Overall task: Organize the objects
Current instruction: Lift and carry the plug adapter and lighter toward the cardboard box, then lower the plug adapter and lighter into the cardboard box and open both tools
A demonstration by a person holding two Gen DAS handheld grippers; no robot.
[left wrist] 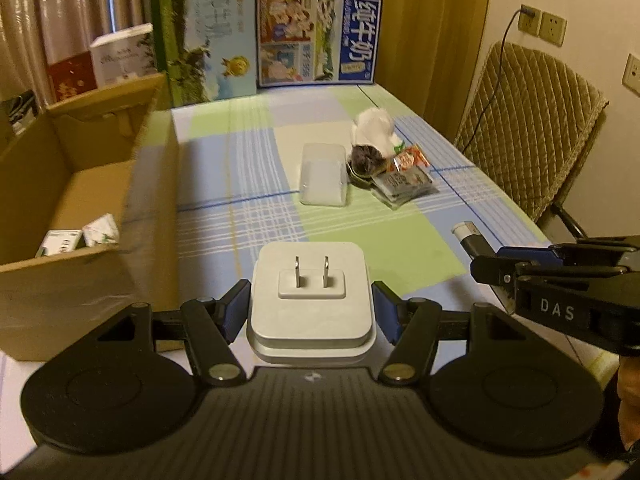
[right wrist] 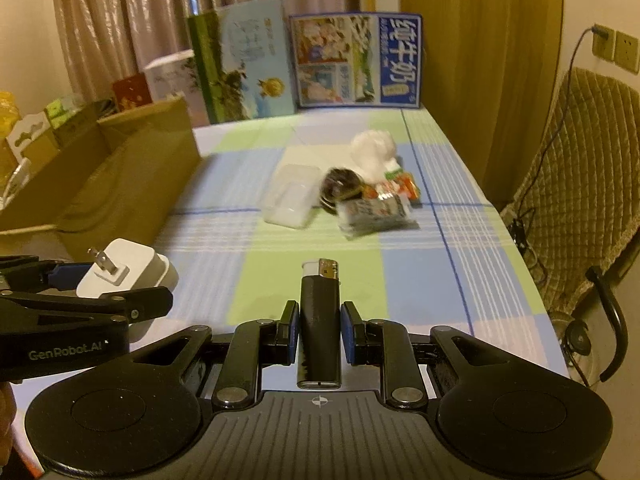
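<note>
- Above the near end of the checked tablecloth (left wrist: pixel 248 168), the left gripper (left wrist: pixel 312 304) is closed on a white charger (left wrist: pixel 311 300) — a rounded square block with two metal prongs pointing forward, a blue pad pressed to each side.
- Just to its right, the right gripper (right wrist: pixel 319 332) grips a black lighter (right wrist: pixel 320 320) by the body; the lighter has a white and metal head that sticks out past the fingers, and the jaws stand only as wide as the lighter.
- From the right wrist view the charger (right wrist: pixel 128 268) shows tilted, held clear of the cloth by the left gripper (right wrist: pixel 120 300).
- From the left wrist view the right gripper (left wrist: pixel 492 264) comes in from the right edge with the lighter (left wrist: pixel 470 236) pointing toward the table's middle.
- One open cardboard box (left wrist: pixel 88 208) stands at the left edge of the table; two small white packets (left wrist: pixel 80 236) lie inside it.
- Mid-table lies one clear plastic container (left wrist: pixel 323 176), and touching its right side a small heap — one white bag (left wrist: pixel 372 128), a dark round item (left wrist: pixel 366 158) and a few printed packets (left wrist: pixel 404 178), too bunched to count exactly.
- Two large printed cartons (left wrist: pixel 316 38) stand upright at the far end.
- One quilted chair (left wrist: pixel 532 120) stands beside the table on the right.
</note>
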